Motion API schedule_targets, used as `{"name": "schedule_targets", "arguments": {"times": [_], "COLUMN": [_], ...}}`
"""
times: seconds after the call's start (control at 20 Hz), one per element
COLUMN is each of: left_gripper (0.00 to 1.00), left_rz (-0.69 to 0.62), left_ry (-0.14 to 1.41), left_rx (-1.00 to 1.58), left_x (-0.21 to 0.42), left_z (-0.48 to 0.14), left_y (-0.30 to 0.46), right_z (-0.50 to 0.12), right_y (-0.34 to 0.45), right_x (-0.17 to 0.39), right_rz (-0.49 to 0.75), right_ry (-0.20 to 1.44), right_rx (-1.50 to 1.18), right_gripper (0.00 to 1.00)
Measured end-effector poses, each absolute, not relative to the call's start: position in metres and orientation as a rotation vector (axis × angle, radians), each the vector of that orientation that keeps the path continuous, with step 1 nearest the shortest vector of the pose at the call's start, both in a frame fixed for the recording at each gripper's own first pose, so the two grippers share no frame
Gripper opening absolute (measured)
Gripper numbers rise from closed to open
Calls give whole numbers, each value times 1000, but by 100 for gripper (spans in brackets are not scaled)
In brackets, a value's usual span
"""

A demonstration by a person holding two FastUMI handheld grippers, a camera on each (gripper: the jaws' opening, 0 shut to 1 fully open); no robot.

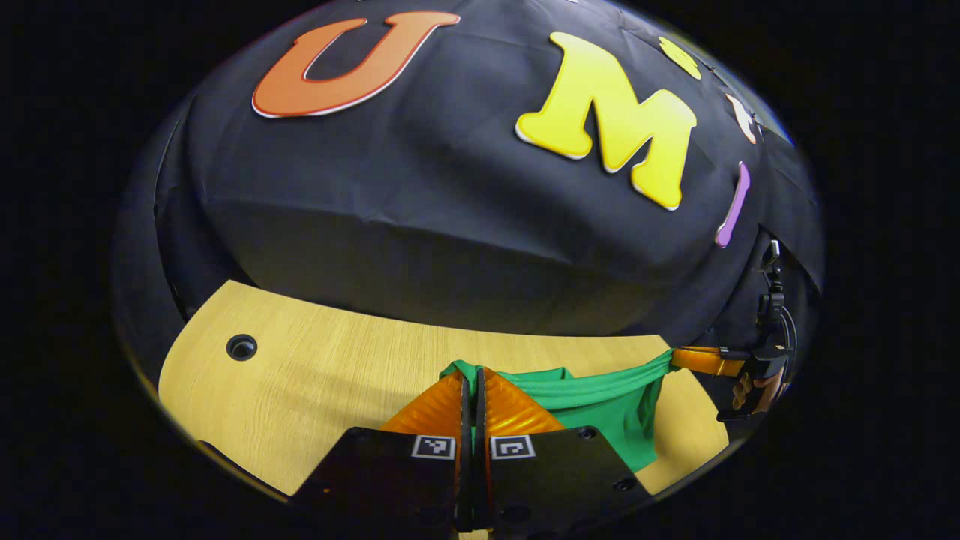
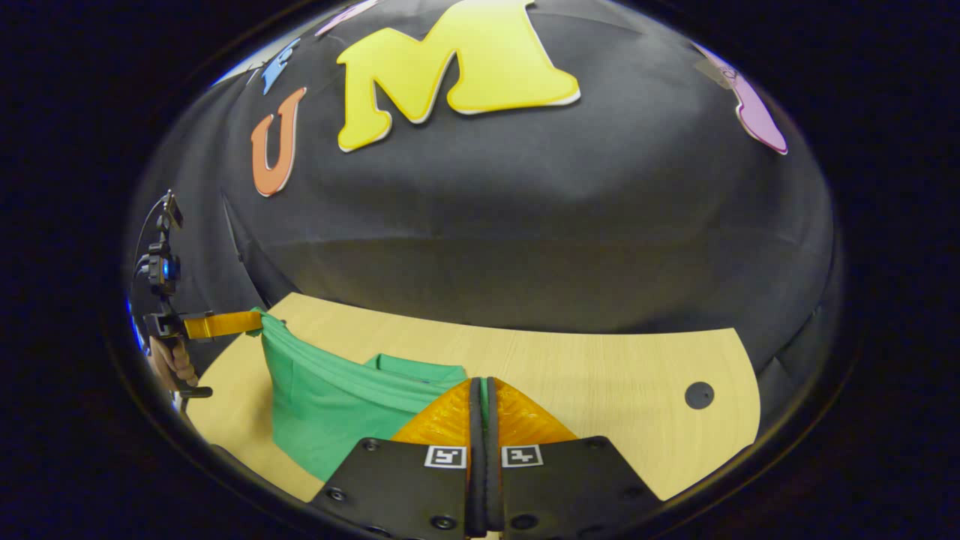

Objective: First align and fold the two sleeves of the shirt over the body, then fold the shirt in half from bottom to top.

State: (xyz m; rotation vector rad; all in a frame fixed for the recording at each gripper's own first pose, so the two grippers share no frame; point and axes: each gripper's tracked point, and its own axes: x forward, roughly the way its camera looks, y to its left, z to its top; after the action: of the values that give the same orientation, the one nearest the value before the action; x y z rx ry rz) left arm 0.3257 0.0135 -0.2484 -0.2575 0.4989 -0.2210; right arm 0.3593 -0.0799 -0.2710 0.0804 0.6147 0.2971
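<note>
A green shirt (image 1: 600,409) is held up over the wooden table (image 1: 322,375), its top edge stretched taut between both grippers. In the left gripper view, my left gripper (image 1: 474,375) is shut on one end of that edge, with green cloth pinched between its fingers. Farther right, the right gripper (image 1: 676,358) grips the other end, held by a hand (image 1: 754,390). In the right gripper view, my right gripper (image 2: 484,384) is shut on the shirt (image 2: 322,412), and the left gripper (image 2: 255,322) pinches the far corner. The rest of the cloth hangs down to the table.
The light wooden table (image 2: 600,375) has a round cable hole (image 1: 241,346), also seen as a dark hole (image 2: 699,394) in the right gripper view. The black cloth wall rises right behind the table's far edge.
</note>
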Motion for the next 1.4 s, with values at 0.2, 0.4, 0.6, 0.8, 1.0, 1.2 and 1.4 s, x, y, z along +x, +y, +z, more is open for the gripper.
{"name": "schedule_targets", "arguments": {"times": [0.2,0.4,0.6,0.8,1.0,1.2,1.4], "left_gripper": [4,6,18,90,98,98,98], "left_rz": [-169,-132,-105,-100,-66,-56,-64], "left_ry": [495,564,633,653,560,404,213], "left_rx": [-243,-181,-130,-135,-174,-184,-92], "left_x": [362,373,367,344,327,284,226], "left_z": [-297,-342,-360,-343,-280,-176,-62], "left_y": [13,8,12,-2,9,16,18], "right_z": [-321,-353,-360,-338,-266,-167,-66], "right_y": [-79,-78,-76,-82,-80,-76,-74], "right_x": [388,399,411,407,385,333,260], "right_rz": [269,245,190,138,93,90,76], "right_ry": [625,644,632,611,506,356,207], "right_rx": [72,6,-6,-43,-7,-2,-9], "right_gripper": [0,2,6,36,99,99,98]}}
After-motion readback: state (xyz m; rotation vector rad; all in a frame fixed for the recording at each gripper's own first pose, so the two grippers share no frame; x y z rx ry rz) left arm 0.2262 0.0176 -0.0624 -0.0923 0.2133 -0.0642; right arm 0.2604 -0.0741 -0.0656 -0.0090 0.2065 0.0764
